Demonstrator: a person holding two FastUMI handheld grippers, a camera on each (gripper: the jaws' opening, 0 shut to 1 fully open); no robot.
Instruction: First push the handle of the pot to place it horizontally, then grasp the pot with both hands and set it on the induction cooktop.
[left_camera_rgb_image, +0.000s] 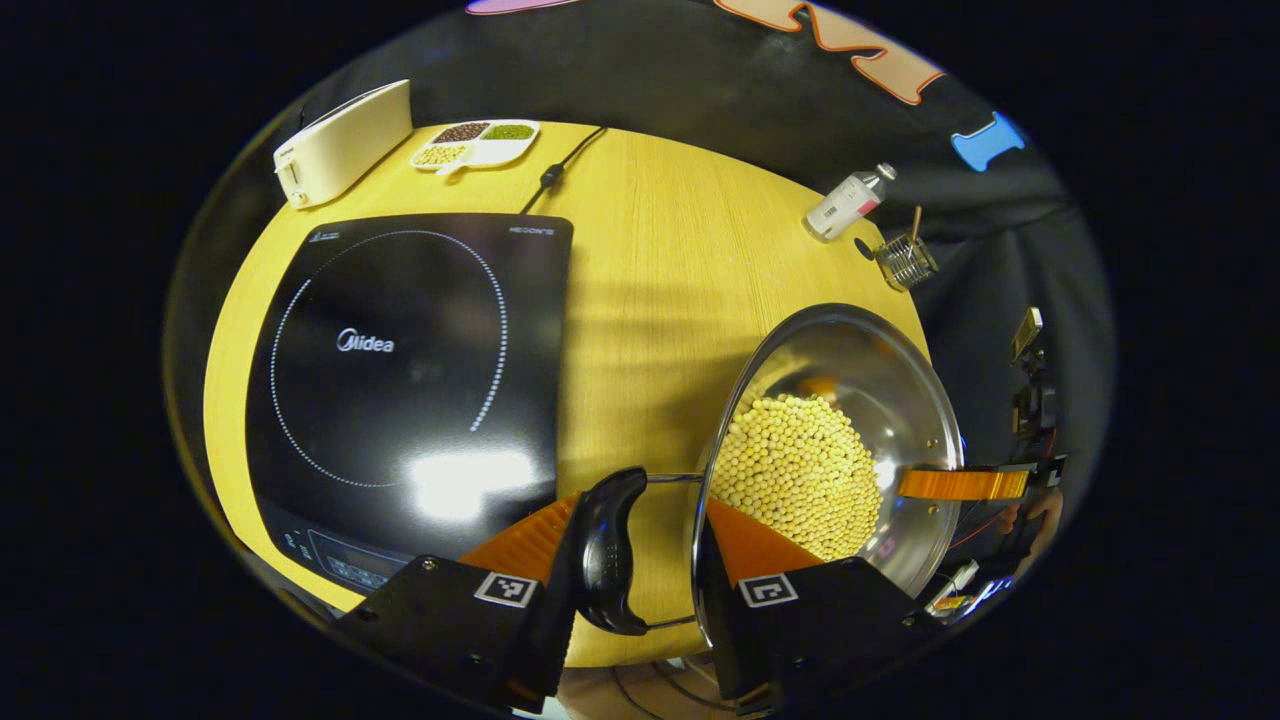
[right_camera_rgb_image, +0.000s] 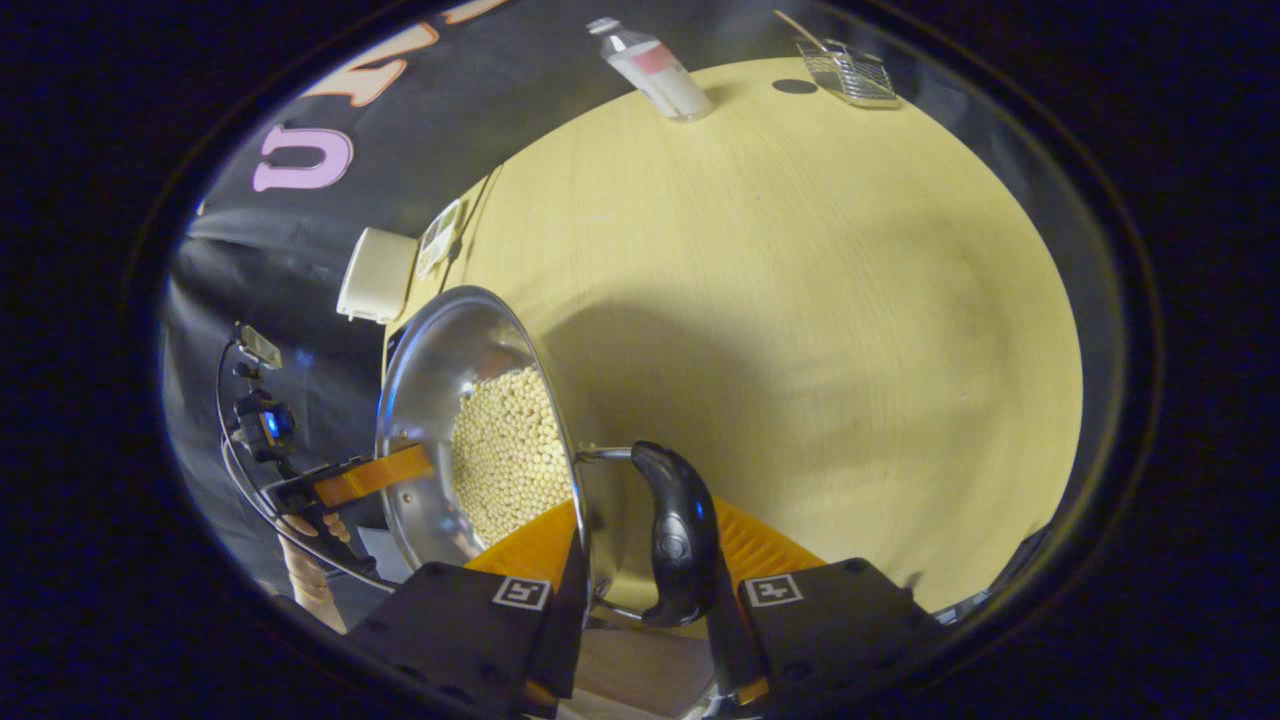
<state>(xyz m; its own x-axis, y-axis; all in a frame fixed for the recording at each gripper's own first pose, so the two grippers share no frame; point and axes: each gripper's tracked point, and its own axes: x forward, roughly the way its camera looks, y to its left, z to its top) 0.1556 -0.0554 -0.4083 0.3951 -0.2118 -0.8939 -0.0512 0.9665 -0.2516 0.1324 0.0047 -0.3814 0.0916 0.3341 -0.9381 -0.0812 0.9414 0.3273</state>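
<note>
A steel pot (left_camera_rgb_image: 880, 380) full of pale beans (left_camera_rgb_image: 800, 470) hangs to the right of the black induction cooktop (left_camera_rgb_image: 400, 370), its shadow on the wooden table (left_camera_rgb_image: 650, 250). My left gripper (left_camera_rgb_image: 640, 500) is shut on the pot's black side handle (left_camera_rgb_image: 605, 550), one finger outside the handle and the other inside the pot wall. In the right gripper view, my right gripper (right_camera_rgb_image: 645, 510) clamps the opposite black handle (right_camera_rgb_image: 680, 530) and the wall of the pot (right_camera_rgb_image: 440, 350) the same way. Each view shows the other gripper across the rim, the right gripper (left_camera_rgb_image: 960, 485) and the left gripper (right_camera_rgb_image: 370, 475).
A white toaster (left_camera_rgb_image: 340, 140) and a divided dish of beans (left_camera_rgb_image: 478, 143) stand behind the cooktop, with a black cable (left_camera_rgb_image: 560, 170) beside them. A bottle (left_camera_rgb_image: 848, 203) and a small wire basket (left_camera_rgb_image: 907, 262) sit at the far right edge. A hand (right_camera_rgb_image: 300, 570) holds the far gripper.
</note>
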